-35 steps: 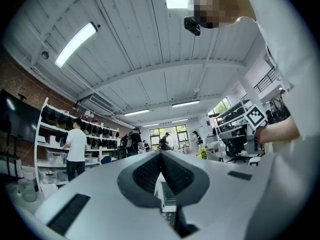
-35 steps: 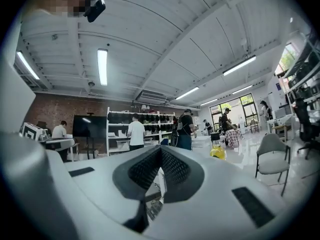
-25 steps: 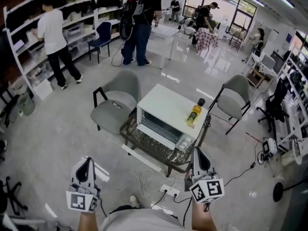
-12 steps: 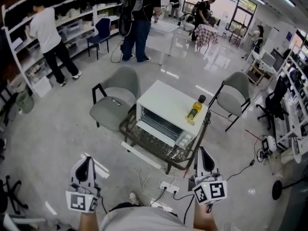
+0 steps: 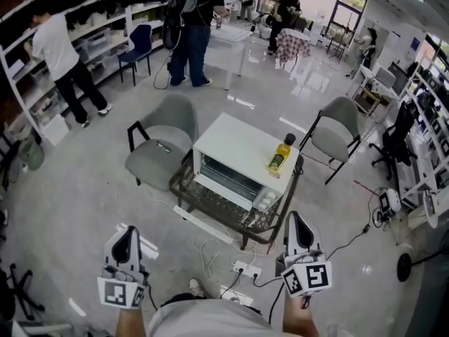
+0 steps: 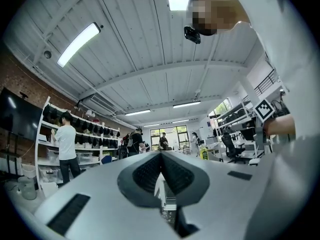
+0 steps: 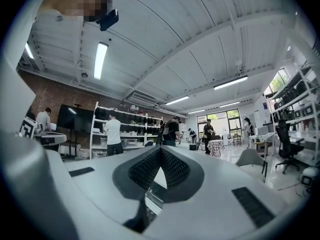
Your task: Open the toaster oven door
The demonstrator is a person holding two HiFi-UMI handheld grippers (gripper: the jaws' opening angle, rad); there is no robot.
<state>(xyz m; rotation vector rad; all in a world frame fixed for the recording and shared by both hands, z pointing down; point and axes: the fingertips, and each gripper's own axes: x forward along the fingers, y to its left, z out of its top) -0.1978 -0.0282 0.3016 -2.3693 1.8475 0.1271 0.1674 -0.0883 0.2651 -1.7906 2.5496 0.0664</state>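
Note:
The white toaster oven (image 5: pixel 242 146) stands on a low glass-topped table (image 5: pixel 200 201), its glass door (image 5: pixel 226 177) shut and facing me. A bottle of yellow liquid (image 5: pixel 280 154) stands on the oven's top right. My left gripper (image 5: pixel 127 237) is held low at the left, well short of the table, its jaws shut on nothing. My right gripper (image 5: pixel 293 223) hovers near the table's front right corner, also shut and holding nothing. In the gripper views the left gripper (image 6: pixel 161 154) and the right gripper (image 7: pixel 160 150) show their pads pressed together.
Grey chairs stand left (image 5: pixel 165 139) and right (image 5: pixel 335 133) of the table. A power strip (image 5: pixel 245 267) and cables lie on the floor between me and the table. People (image 5: pixel 59 55) stand by shelves at the far left, others (image 5: pixel 189 20) at the back.
Both grippers stay shut and hold nearly the same place. The head view has shifted a little, so the toaster oven sits slightly higher and more to the left.

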